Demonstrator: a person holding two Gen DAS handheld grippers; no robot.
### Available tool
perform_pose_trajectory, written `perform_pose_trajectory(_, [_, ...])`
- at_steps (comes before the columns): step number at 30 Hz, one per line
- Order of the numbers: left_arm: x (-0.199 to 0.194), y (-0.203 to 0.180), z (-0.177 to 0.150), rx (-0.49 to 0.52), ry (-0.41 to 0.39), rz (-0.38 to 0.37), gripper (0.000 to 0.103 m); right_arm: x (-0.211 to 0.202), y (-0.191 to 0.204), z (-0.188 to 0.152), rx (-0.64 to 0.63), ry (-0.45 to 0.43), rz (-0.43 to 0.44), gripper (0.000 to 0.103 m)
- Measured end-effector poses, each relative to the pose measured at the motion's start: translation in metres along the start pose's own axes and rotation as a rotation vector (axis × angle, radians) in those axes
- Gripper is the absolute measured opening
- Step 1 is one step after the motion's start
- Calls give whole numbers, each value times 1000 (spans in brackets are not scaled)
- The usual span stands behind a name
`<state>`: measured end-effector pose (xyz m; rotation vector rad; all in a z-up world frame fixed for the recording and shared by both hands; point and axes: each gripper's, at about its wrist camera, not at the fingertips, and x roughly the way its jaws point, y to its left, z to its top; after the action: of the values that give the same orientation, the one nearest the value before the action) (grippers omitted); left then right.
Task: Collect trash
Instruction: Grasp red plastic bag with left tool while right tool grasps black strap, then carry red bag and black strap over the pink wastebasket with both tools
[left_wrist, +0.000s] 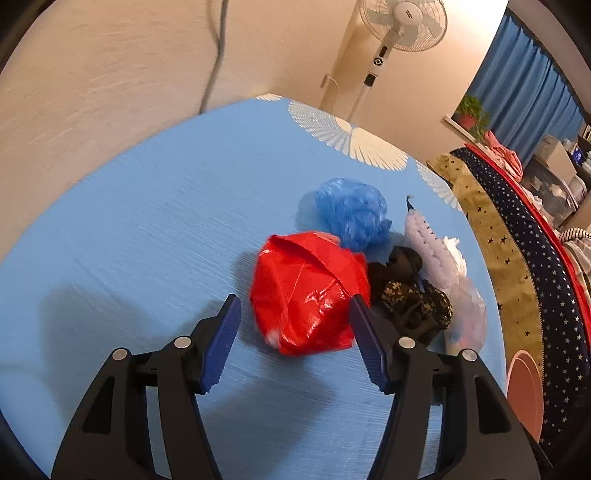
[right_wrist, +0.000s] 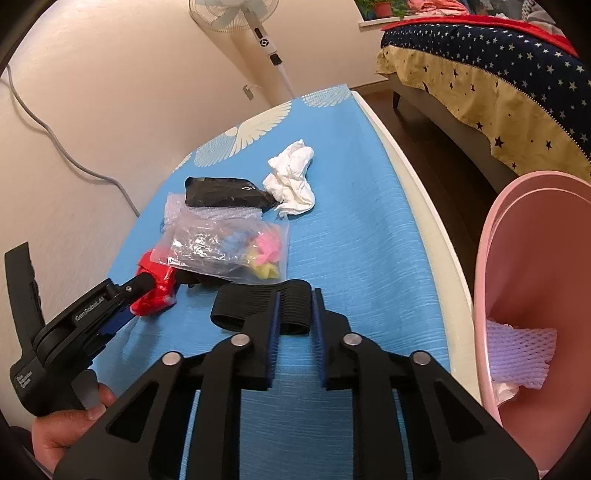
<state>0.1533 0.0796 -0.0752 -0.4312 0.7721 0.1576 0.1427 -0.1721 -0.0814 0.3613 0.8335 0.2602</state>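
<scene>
While the pink bin (right_wrist: 532, 280) waits at three o'clock beyond the table (right_wrist: 351, 206) edge, the red bag (left_wrist: 306, 291) lies at twelve o'clock between the left gripper (left_wrist: 293, 314)'s wide-spread fingers, apparently unpinched. The right gripper (right_wrist: 295, 299) straddles a black band (right_wrist: 258, 306), its long axis crosswise, jaws narrow though not clearly clamped.
</scene>
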Motion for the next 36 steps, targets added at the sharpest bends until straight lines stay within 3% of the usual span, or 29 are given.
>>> perform_pose_trajectory(7, [0,-8,-4,34,7,-19,56,-3,5,-2,-28,-7,6,8])
perform_pose_trajectory(16, [-16,-13,-4,76,-48,27,48,-18,11,-2,-55,-45,14,8])
perform_pose_trajectory(36, [-65,-20,-20,158,-115,37,45,-82,20,-9,-102,-153,-5,7])
